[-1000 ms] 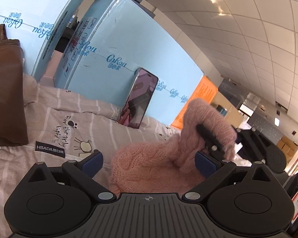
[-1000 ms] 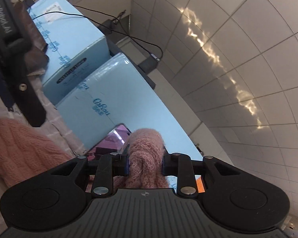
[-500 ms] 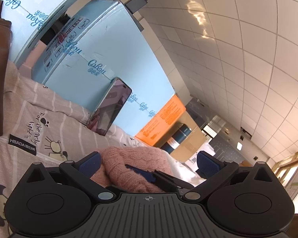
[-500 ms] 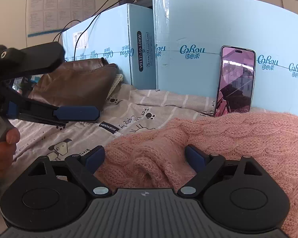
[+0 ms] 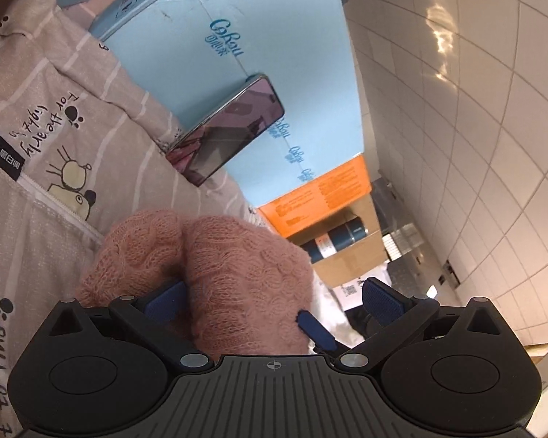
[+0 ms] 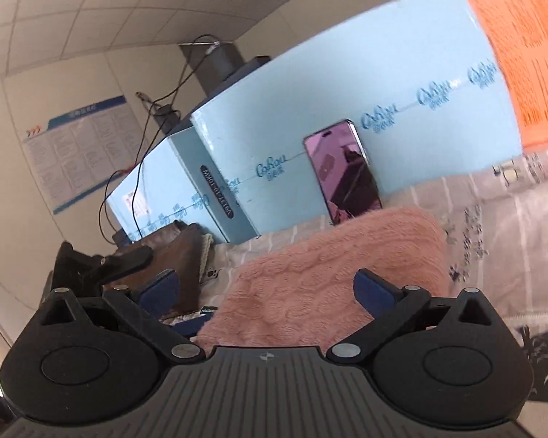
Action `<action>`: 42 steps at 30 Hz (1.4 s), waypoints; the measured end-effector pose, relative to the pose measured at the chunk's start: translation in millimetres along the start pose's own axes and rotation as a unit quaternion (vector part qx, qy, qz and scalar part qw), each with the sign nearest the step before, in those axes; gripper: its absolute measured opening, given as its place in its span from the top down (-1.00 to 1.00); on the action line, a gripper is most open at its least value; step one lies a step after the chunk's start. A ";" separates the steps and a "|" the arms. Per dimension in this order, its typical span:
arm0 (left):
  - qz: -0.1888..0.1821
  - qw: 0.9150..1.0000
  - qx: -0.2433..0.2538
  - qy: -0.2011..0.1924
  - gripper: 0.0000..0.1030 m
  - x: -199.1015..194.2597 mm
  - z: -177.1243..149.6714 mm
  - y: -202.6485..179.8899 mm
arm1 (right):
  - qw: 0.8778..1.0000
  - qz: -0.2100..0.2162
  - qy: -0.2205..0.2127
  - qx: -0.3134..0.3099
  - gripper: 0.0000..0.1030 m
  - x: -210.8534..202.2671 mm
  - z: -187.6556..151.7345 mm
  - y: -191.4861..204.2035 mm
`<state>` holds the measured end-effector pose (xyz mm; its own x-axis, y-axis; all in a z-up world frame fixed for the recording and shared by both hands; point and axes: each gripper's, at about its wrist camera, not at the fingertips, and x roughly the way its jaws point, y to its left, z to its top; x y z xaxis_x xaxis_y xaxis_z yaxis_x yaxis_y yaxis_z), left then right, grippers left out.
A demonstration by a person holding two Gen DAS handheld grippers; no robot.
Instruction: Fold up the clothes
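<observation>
- Across the striped grey bedsheet with cartoon prints (image 6: pixel 500 226), the fluffy pink cable-knit sweater (image 6: pixel 332 266) lies bunched and partly doubled over. It fills the middle of the right wrist view, reaching toward 1 o'clock.
- The right tool (image 6: pixel 266 288) has just been opening, and its blue pads stand wide apart with the knit lying loose between them. Nothing is pinched, so it looks to have let go of its part of the fold.
- The left tool (image 5: pixel 270 299) also has its pads well apart. The pad at 9 o'clock is pressed into a crease of the sweater (image 5: pixel 215 262), and the other pad hangs free at 3 o'clock. It grips nothing, and seems set to take a new hold.
- A blue pad of the other tool pokes out from under the pink knit near 5 o'clock in the left wrist view.
- A dark-screened smartphone (image 6: pixel 341 171) leans upright against the pale blue printed cardboard box (image 6: pixel 402 84) at 12 o'clock. Its purpose cannot be told.
- A brown leather garment (image 6: pixel 171 255) sits at 9 o'clock, clear of the sweater, so the folding area stays free.
</observation>
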<state>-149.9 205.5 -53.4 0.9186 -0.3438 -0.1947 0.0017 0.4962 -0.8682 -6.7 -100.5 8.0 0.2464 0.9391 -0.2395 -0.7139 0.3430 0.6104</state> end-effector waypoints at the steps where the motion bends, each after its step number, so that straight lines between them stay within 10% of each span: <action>1: 0.003 1.000 -0.002 -0.001 -1.00 5.2 -2.0 -0.8 | 0.999 0.003 0.004 0.037 -0.99 0.4 2.1 -12.3; 8: 0.016 0.998 0.058 -0.020 -0.94 23.6 -16.8 -24.7 | 0.993 0.021 -0.003 0.117 -0.99 -5.1 5.0 -30.2; 12: 0.096 0.981 0.167 -0.018 0.23 28.9 -24.6 -46.7 | 0.993 0.012 -0.005 0.121 -1.00 -4.9 3.6 -30.6; 16: 0.082 0.975 0.206 -0.034 0.57 16.1 -22.9 -50.7 | 0.991 0.027 -0.023 0.133 -1.00 -11.9 4.4 -33.7; 22: 0.030 0.975 0.201 -0.093 0.57 -17.7 -13.3 -52.6 | 0.985 0.083 -0.071 0.137 -1.00 -30.9 8.1 -33.3; 31: 0.174 0.972 0.122 -0.097 0.52 -29.8 -4.7 -7.9 | 0.989 0.090 -0.006 0.119 -1.00 -10.2 1.6 -26.7; 34: 0.149 0.974 0.130 -0.108 0.24 -34.5 -6.8 -12.9 | 0.989 0.089 0.004 0.118 -1.00 -7.4 -1.0 -27.0; 36: 0.133 0.973 0.141 -0.129 -0.54 -41.0 -10.6 -19.2 | 0.988 0.108 -0.008 0.114 -1.00 -11.8 -1.3 -25.7; 42: 0.211 0.949 0.167 -0.167 -0.62 -44.6 -10.3 -20.2 | 0.988 0.117 0.004 0.101 -0.99 -7.7 -1.2 -22.2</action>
<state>-194.9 202.6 -32.0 0.9395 0.1856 -0.2878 -0.3196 0.7774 -0.5418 6.4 -115.3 -4.6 0.0842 0.9933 -0.0787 -0.6048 0.1137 0.7882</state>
